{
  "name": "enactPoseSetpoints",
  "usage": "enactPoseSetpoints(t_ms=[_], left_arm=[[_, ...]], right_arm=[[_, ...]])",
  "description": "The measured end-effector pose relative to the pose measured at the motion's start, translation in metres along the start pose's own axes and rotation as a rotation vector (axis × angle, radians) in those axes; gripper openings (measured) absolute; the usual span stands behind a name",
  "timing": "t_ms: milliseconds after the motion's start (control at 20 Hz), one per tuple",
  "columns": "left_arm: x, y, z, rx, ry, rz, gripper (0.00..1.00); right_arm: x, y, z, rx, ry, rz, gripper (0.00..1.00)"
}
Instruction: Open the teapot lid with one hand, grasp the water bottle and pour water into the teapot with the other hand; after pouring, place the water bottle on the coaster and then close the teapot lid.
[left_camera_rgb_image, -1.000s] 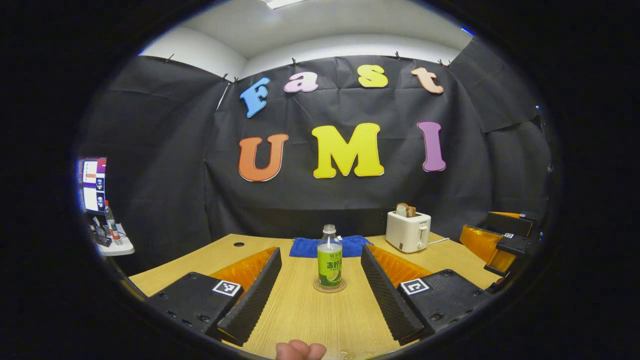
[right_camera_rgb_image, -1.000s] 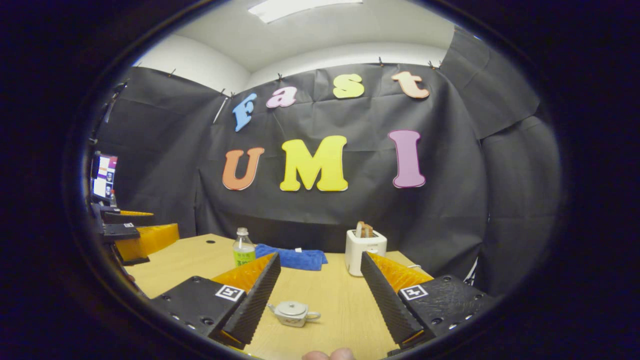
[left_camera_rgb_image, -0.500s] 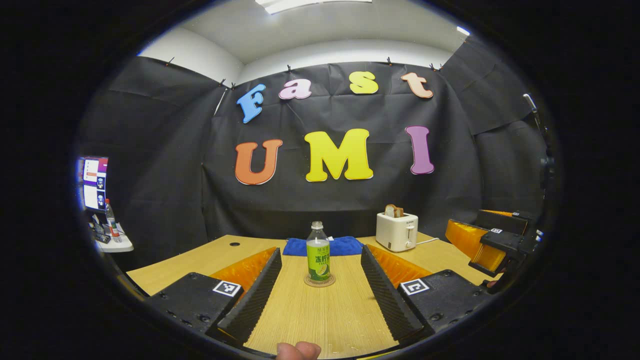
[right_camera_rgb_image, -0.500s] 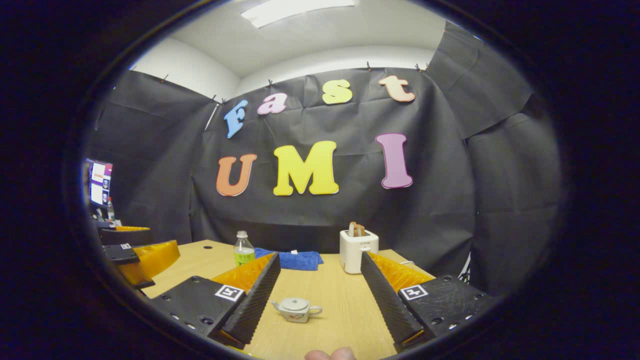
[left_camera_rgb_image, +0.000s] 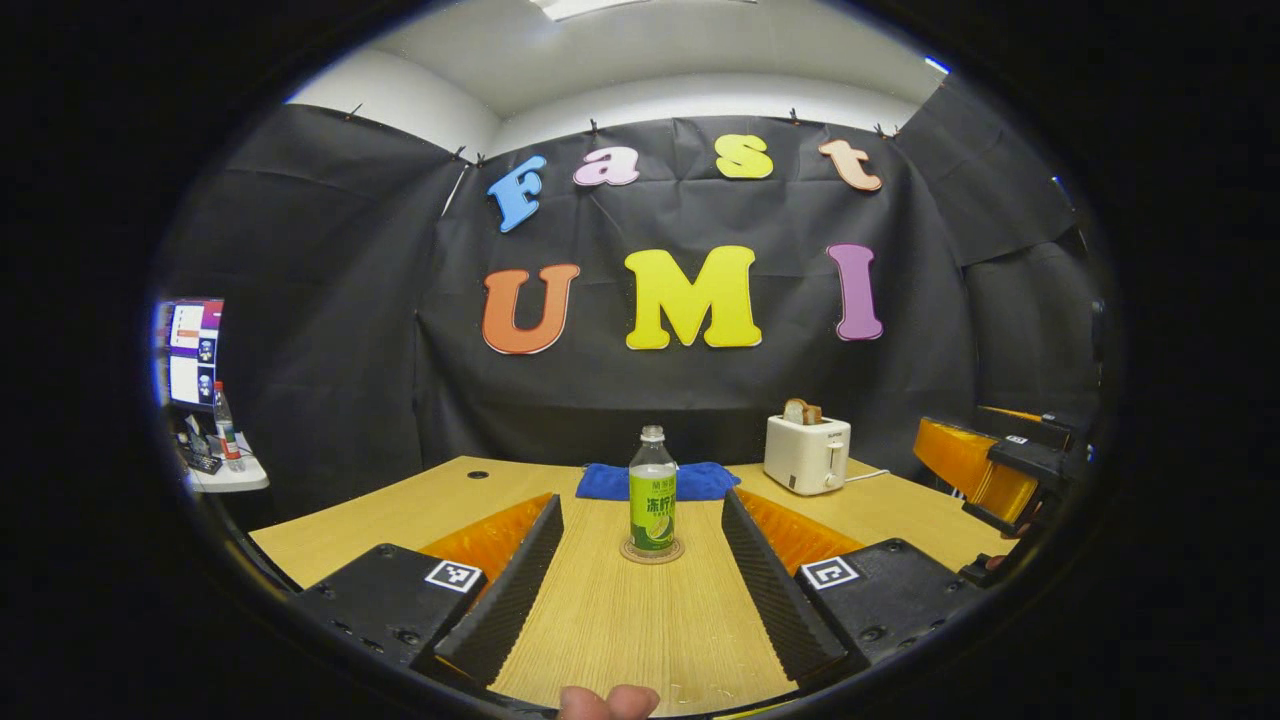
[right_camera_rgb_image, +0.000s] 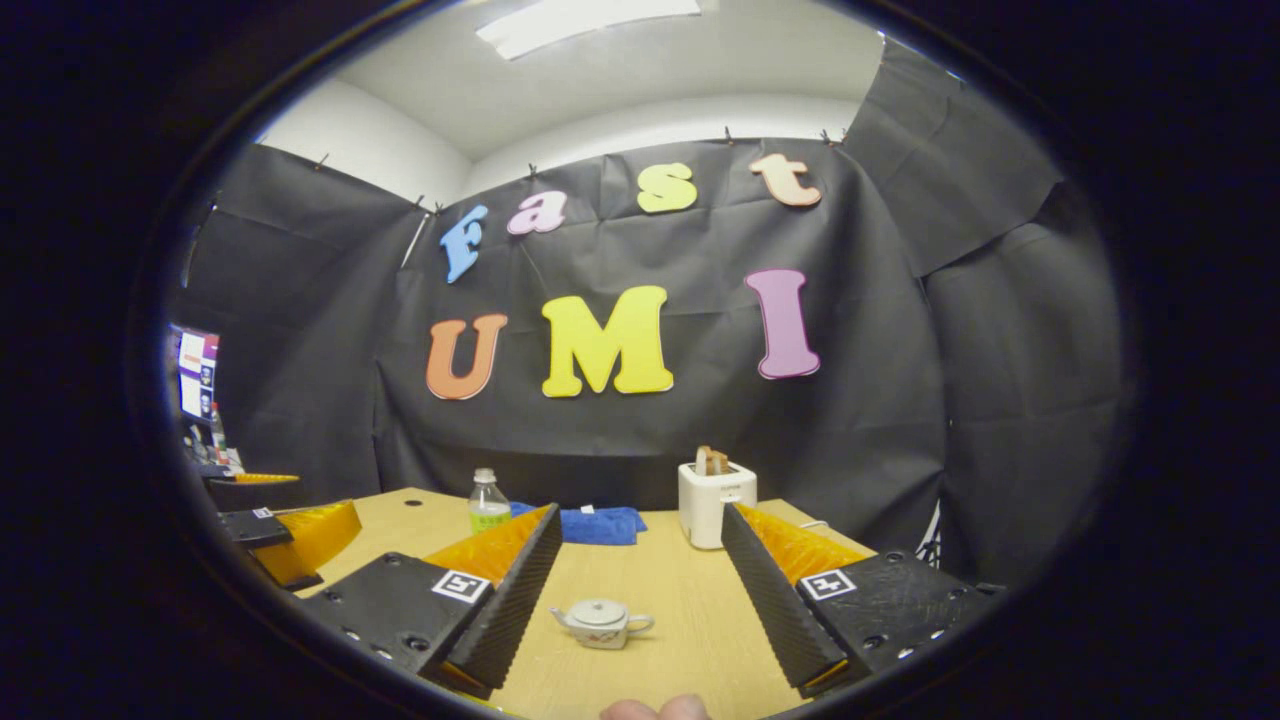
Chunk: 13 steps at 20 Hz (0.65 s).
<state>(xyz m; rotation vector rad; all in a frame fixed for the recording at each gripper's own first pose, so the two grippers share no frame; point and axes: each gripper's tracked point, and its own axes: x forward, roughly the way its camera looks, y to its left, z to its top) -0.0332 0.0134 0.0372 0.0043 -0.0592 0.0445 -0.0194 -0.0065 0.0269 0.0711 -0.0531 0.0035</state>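
Note:
A clear water bottle (left_camera_rgb_image: 652, 492) with a green label stands upright on a round coaster (left_camera_rgb_image: 651, 552) on the wooden table (left_camera_rgb_image: 610, 630). My left gripper (left_camera_rgb_image: 640, 585) is open, its fingers well short of the bottle on either side. In the right gripper view a small pale teapot (right_camera_rgb_image: 602, 623) with its lid on sits on the table between the fingers of my open right gripper (right_camera_rgb_image: 640, 590), some way ahead of them. The bottle (right_camera_rgb_image: 488, 501) stands farther back left there. My right gripper (left_camera_rgb_image: 985, 470) shows at the right in the left gripper view, my left gripper (right_camera_rgb_image: 290, 525) at the left in the right gripper view.
A white toaster (left_camera_rgb_image: 807, 452) with bread in it stands at the back right of the table, a folded blue cloth (left_camera_rgb_image: 650, 480) behind the bottle. A side shelf with a screen (left_camera_rgb_image: 190, 350) and a small bottle is at the far left. A fingertip (left_camera_rgb_image: 608, 701) shows at the bottom.
Both grippers have drawn back and shifted slightly; the bottle and the teapot look a little farther off than a second ago. Bottle, coaster and teapot have stayed in place.

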Motion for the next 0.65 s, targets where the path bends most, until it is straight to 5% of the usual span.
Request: enactPoseSetpoints(t_ms=[650], left_arm=[[-0.015, -0.017, 0.014, -0.001, -0.019, -0.043, 0.99]], right_arm=[[-0.036, -0.002, 0.011, -0.043, -0.008, -0.052, 0.97]])
